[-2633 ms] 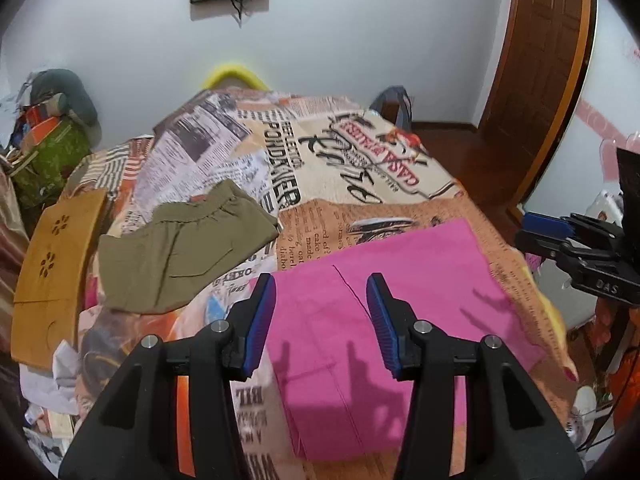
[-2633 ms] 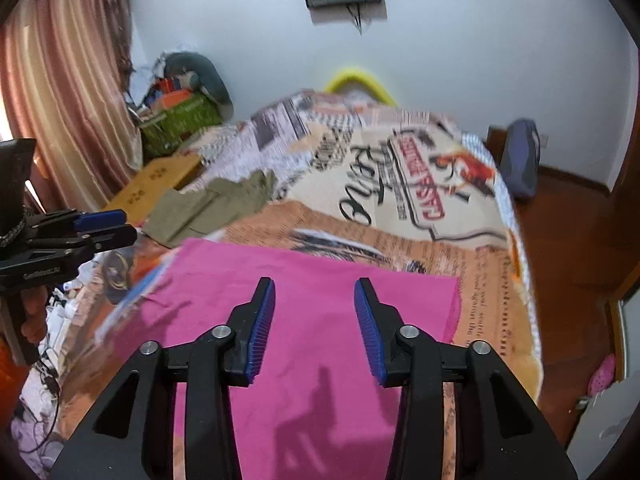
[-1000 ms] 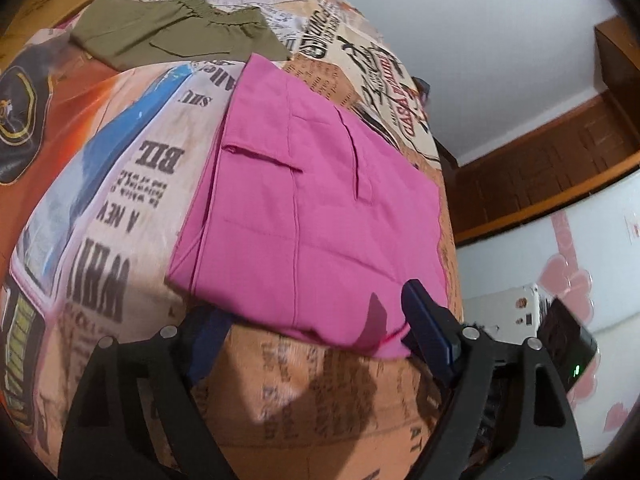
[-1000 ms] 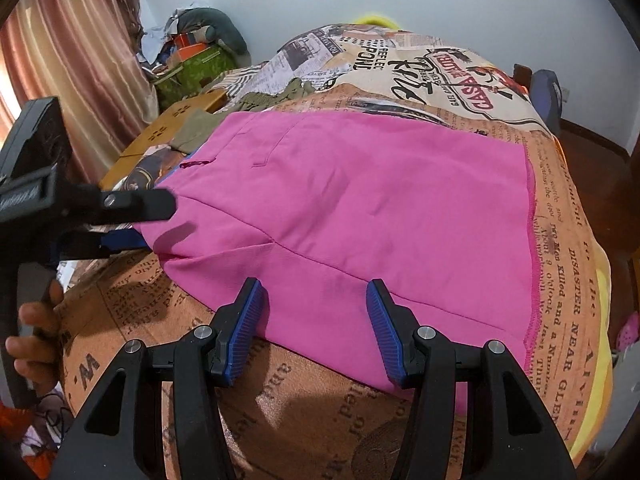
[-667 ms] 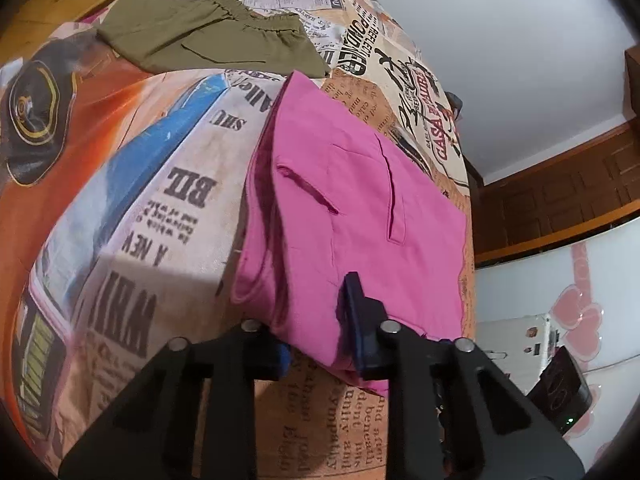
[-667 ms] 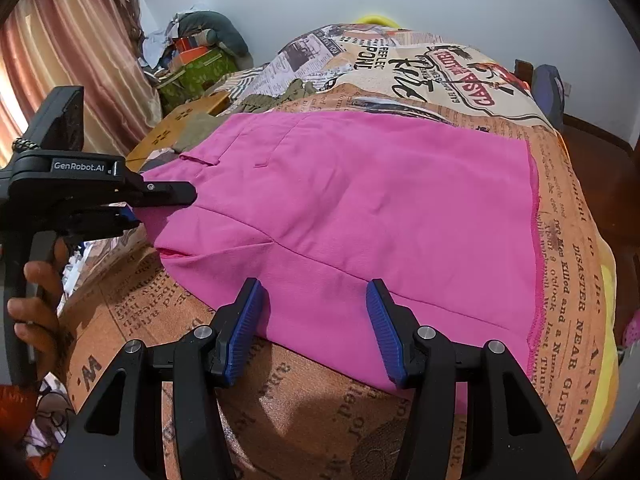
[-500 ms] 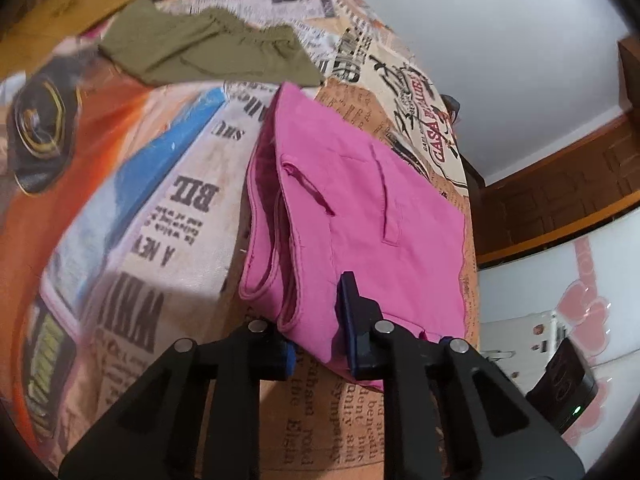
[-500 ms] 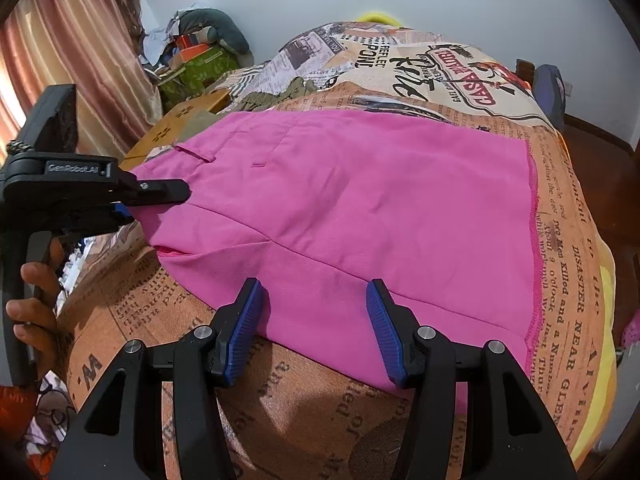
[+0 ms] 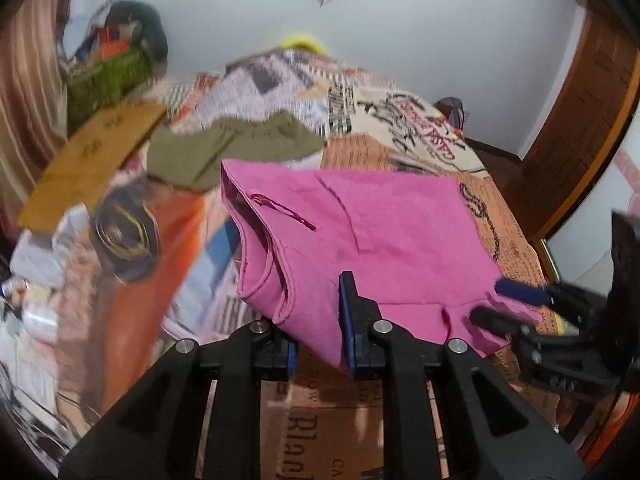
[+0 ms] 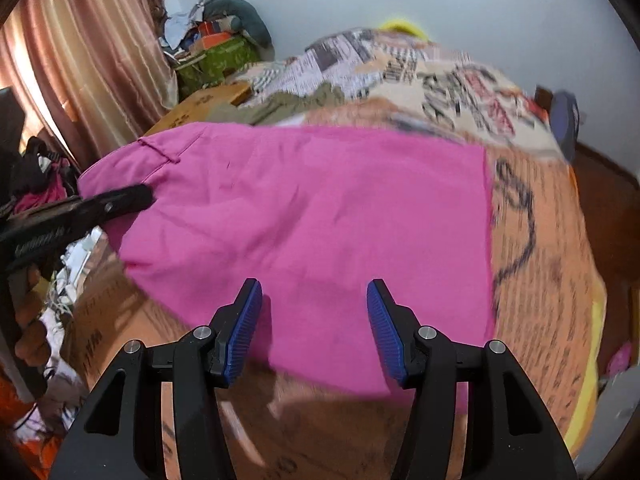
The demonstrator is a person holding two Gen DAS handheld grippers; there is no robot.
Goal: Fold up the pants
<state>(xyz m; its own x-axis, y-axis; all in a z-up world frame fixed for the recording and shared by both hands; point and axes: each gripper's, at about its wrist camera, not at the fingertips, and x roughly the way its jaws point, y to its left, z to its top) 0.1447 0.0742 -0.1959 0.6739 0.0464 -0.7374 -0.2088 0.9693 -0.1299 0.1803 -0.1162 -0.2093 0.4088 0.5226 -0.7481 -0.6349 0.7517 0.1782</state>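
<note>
Plainly, the pink pants lie spread across the near end of the bed, over its newspaper-print cover, with the waistband corner at the bed's left side lifted off the surface. The left gripper is clamped on that corner: pink cloth fills the narrow space between its two blue pads, and the layers bunch into soft loops just above them. The right gripper hovers at the near hem with its jaws wide apart, and the fabric between them is not pinched. The cloth looks thin, light and limp, so I judge it will drape and sag from any single hold, slide easily over the cover, and carry no risk of breakage; it should be taken at two corners of the same edge, pinching all layers together, so the fold comes over flat. By count there is one pair of pink pants, one olive garment lying farther up the bed and already folded, and two grippers.
</note>
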